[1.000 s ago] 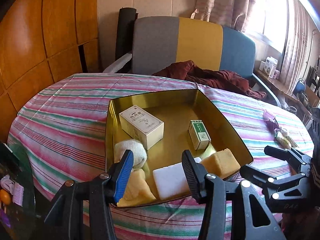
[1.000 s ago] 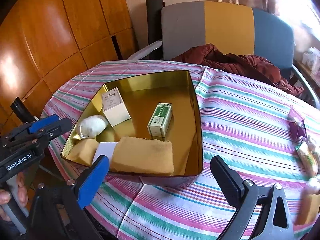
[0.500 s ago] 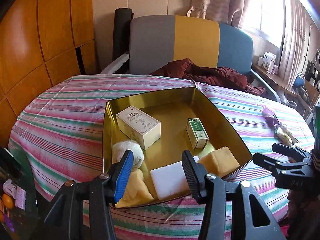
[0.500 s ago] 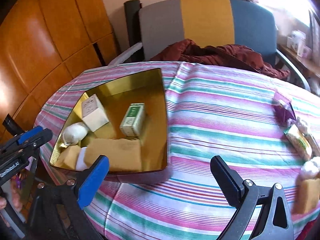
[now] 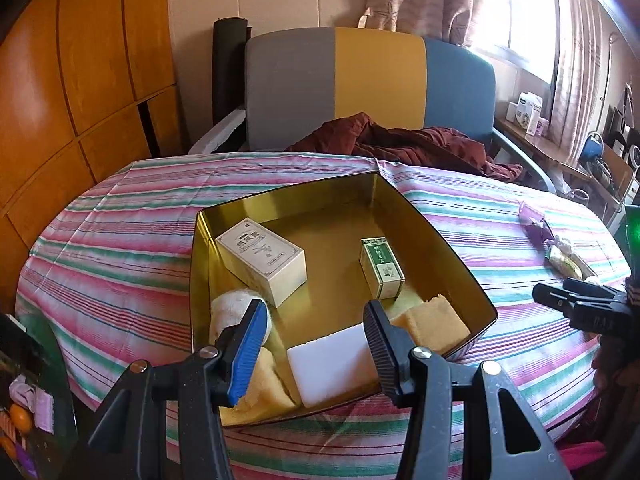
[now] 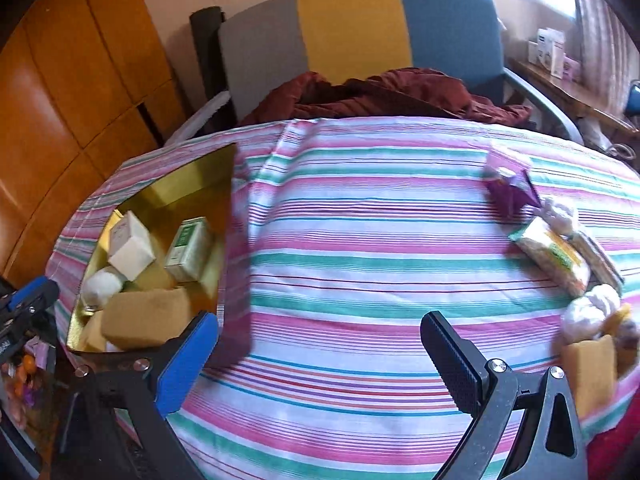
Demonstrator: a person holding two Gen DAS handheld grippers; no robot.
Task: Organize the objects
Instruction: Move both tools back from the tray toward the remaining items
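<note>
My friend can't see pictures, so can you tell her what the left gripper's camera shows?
An open left gripper hovers at the near edge of a gold tin tray on a striped tablecloth. The tray holds a cream box, a green box, a white block, yellow sponges and a white ball.

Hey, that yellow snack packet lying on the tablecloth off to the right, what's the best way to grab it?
Take the yellow snack packet across its short width, near the middle, coming down from above with the right gripper. It lies flat on the striped tablecloth, long and narrow, with other items crowding its far side.
</note>
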